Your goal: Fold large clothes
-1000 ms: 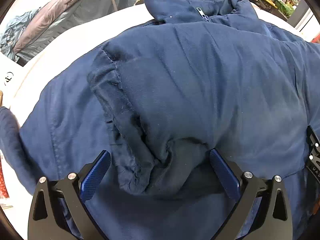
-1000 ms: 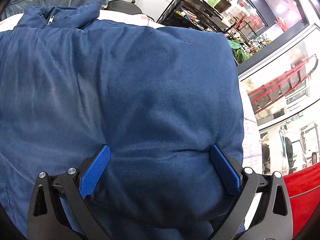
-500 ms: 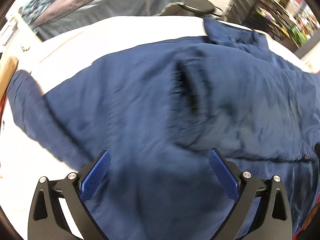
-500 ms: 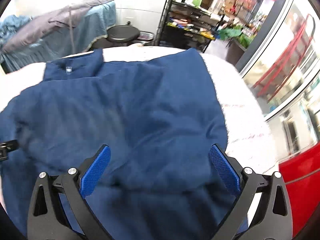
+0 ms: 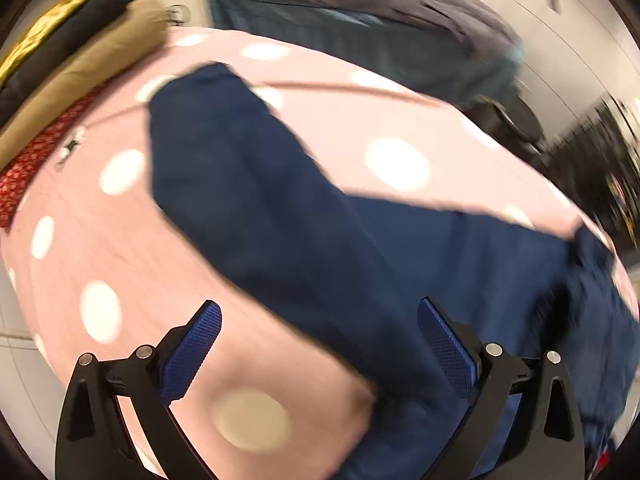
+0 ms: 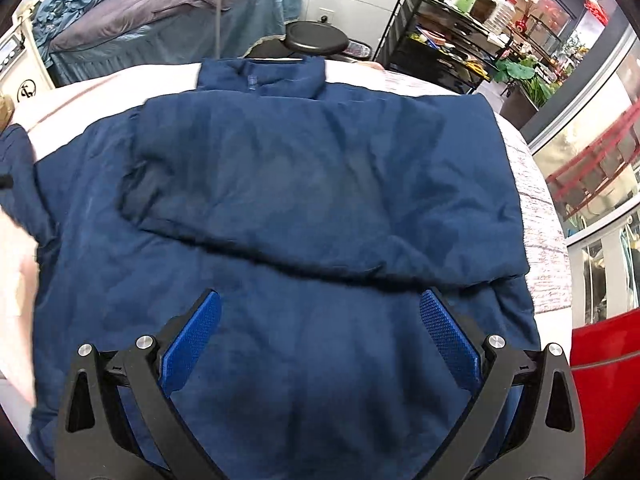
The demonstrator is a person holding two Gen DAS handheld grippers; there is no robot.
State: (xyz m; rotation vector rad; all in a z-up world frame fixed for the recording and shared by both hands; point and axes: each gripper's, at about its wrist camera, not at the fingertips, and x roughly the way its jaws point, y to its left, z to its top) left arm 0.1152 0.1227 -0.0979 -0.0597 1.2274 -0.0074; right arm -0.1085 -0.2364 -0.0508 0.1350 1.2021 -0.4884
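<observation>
A large navy jacket [image 6: 320,208] lies spread on a pink, white-dotted table cover [image 5: 120,248], collar at the far side. Its right sleeve [image 6: 304,216] is folded across the chest. In the left wrist view the jacket's other sleeve [image 5: 240,192] stretches out flat over the cover toward the far left, blurred by motion. My left gripper [image 5: 320,340] hangs open above the base of that sleeve, nothing between its blue pads. My right gripper [image 6: 320,336] is open too, held above the jacket's lower body.
Folded clothes in tan, black and red [image 5: 60,80] are stacked at the left edge of the table. A bed with grey and teal covers [image 6: 168,20] and a black stool [image 6: 316,38] stand behind. A black shelf rack [image 6: 452,40] is at the back right, a red object [image 6: 600,380] at the right.
Both grippers let go of the folded sleeve and drew back from the jacket. My left gripper swung left toward the outstretched sleeve; the right one lifted, so the whole jacket shows.
</observation>
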